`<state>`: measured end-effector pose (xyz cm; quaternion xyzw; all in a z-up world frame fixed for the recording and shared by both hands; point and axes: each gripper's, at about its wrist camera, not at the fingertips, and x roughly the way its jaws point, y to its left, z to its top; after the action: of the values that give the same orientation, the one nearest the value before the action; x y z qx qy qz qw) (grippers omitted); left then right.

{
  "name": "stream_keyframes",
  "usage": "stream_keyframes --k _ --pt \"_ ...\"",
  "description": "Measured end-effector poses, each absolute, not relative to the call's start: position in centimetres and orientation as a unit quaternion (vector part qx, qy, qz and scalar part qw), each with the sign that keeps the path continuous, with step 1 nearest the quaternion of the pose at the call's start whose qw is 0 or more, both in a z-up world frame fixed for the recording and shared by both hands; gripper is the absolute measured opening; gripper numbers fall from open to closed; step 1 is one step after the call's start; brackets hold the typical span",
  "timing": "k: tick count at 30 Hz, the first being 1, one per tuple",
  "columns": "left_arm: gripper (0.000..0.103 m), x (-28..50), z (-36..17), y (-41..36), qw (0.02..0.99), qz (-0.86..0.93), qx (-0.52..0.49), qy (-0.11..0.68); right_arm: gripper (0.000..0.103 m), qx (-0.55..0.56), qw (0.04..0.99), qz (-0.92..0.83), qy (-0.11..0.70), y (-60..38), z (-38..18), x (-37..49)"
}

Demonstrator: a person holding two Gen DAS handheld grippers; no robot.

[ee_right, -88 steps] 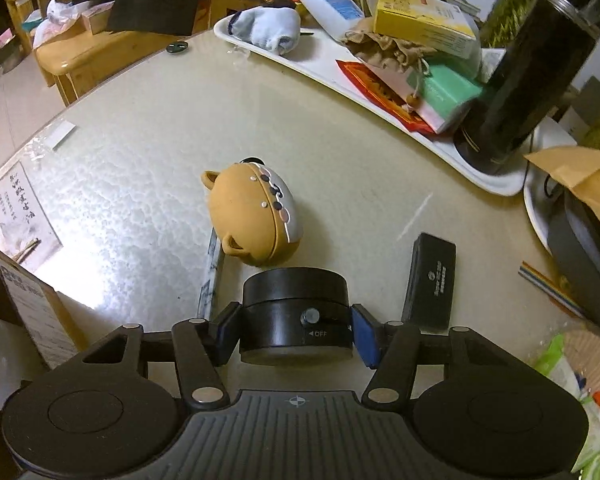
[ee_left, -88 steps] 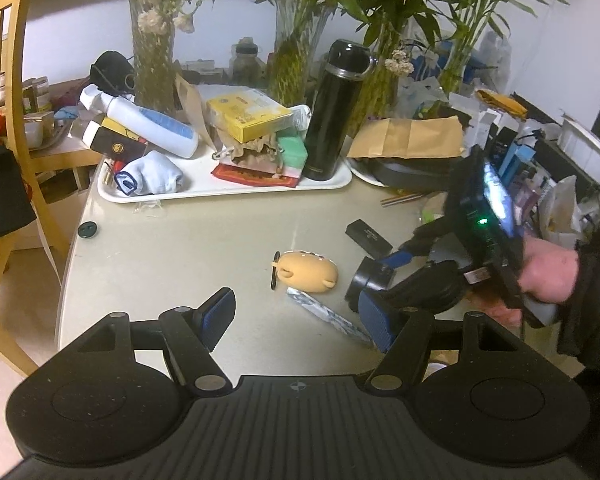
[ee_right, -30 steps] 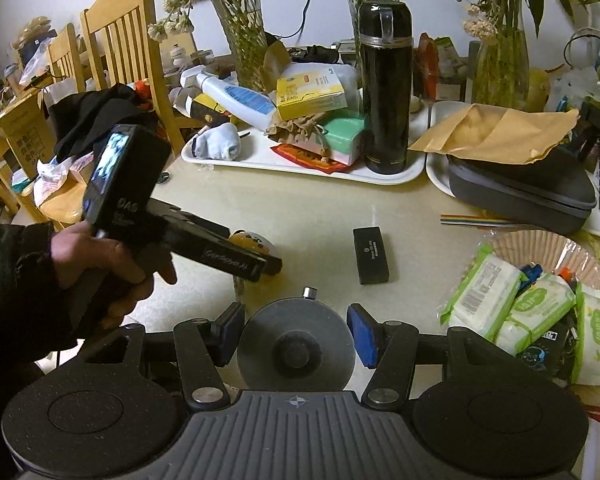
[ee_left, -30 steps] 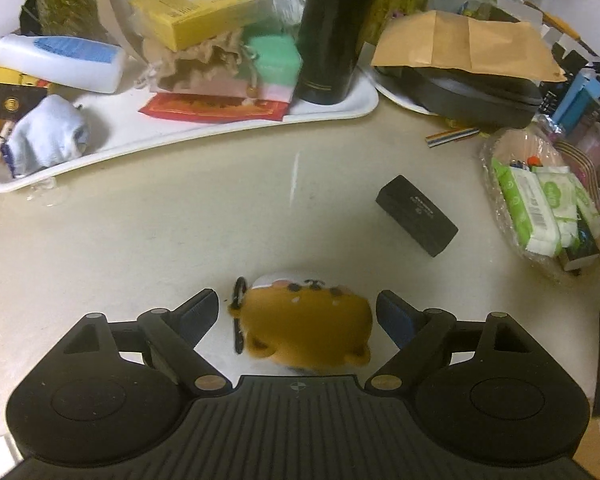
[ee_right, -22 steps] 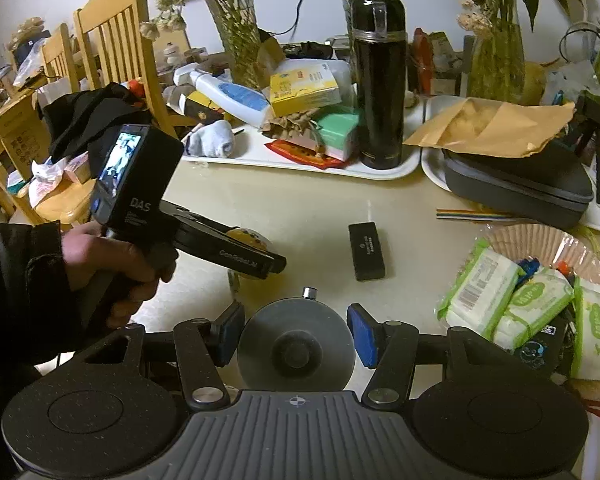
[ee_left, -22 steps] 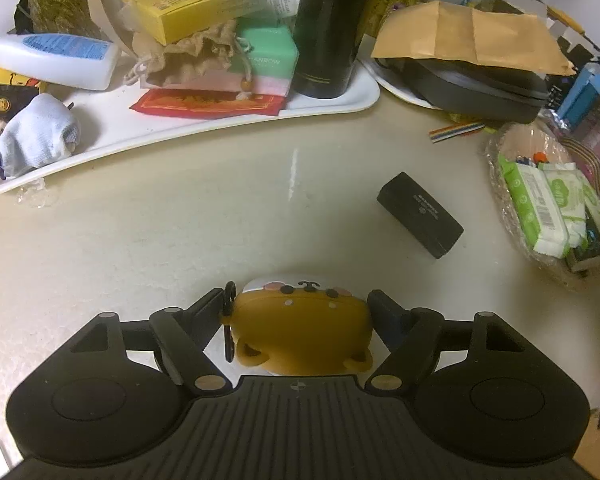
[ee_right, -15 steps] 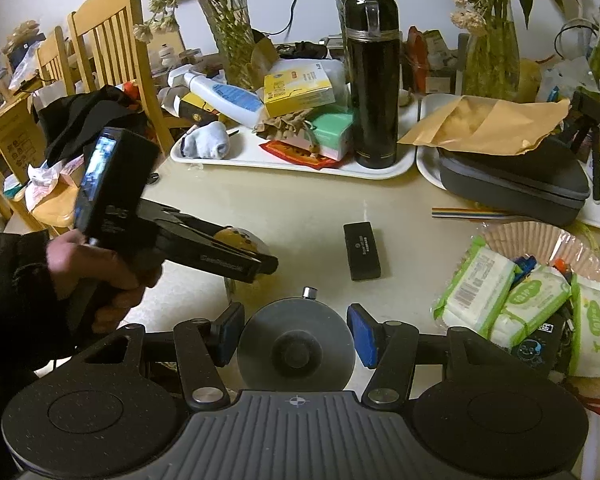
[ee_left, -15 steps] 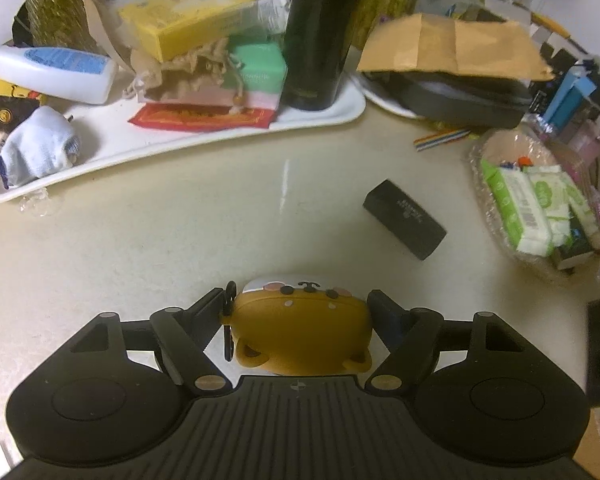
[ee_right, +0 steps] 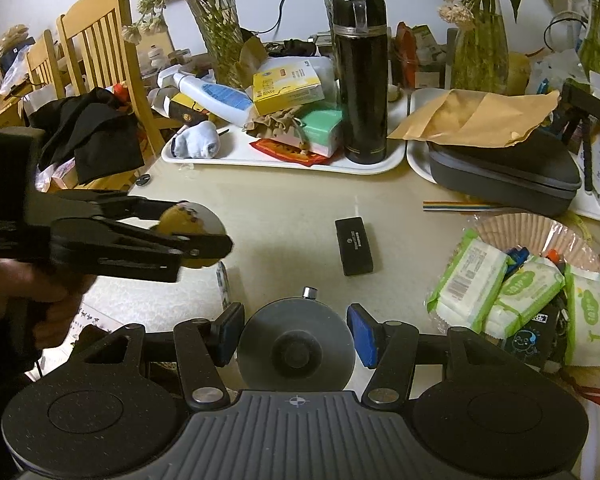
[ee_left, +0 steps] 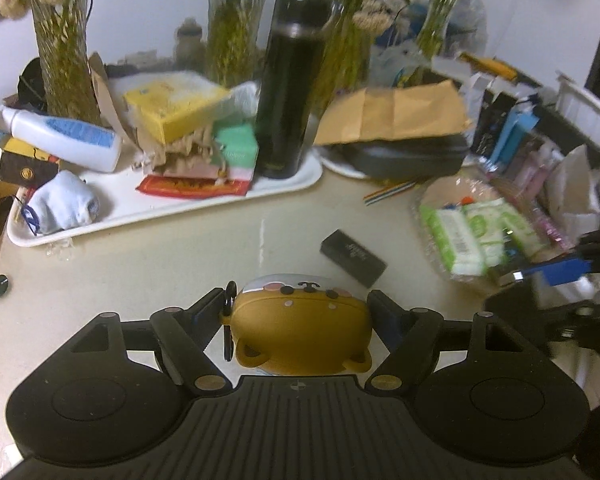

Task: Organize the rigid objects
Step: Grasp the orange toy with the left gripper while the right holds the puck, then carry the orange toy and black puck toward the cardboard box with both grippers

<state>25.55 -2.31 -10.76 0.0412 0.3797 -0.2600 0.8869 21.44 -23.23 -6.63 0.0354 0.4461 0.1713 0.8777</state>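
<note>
The left hand-held gripper (ee_left: 298,314) is clenched on the brown bear-shaped case (ee_left: 300,322), lifted clear of the bench (ee_left: 148,268), as the right wrist view shows. The right hand-held gripper (ee_right: 296,336) grasps a round black disc with a knob (ee_right: 296,350), apparently a suction mount. A small black box (ee_right: 354,246) lies alone mid-bench, near the white tray (ee_right: 260,158) holding the black flask (ee_right: 360,76).
</note>
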Motion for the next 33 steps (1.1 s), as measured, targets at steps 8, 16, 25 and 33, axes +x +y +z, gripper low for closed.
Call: stream_keyframes --k 8,16,25,33 --pt "0.076 22.4 -8.5 -1.4 0.9 -0.272 0.021 0.339 0.059 0.036 0.877 0.17 0.448 -22.9 -6.7 21.5" --pt "0.076 19.6 -7.2 -1.1 0.899 -0.284 0.021 0.334 0.059 0.036 0.877 0.171 0.447 -22.7 -6.4 21.3" --pt "0.076 15.7 -6.0 -0.4 0.898 -0.28 0.028 0.339 0.059 0.045 0.873 0.192 0.446 -22.2 -6.0 20.0" --pt "0.076 12.9 -5.8 0.7 0.892 -0.253 0.02 0.375 0.059 0.059 0.872 0.199 0.443 -22.1 -5.6 18.8"
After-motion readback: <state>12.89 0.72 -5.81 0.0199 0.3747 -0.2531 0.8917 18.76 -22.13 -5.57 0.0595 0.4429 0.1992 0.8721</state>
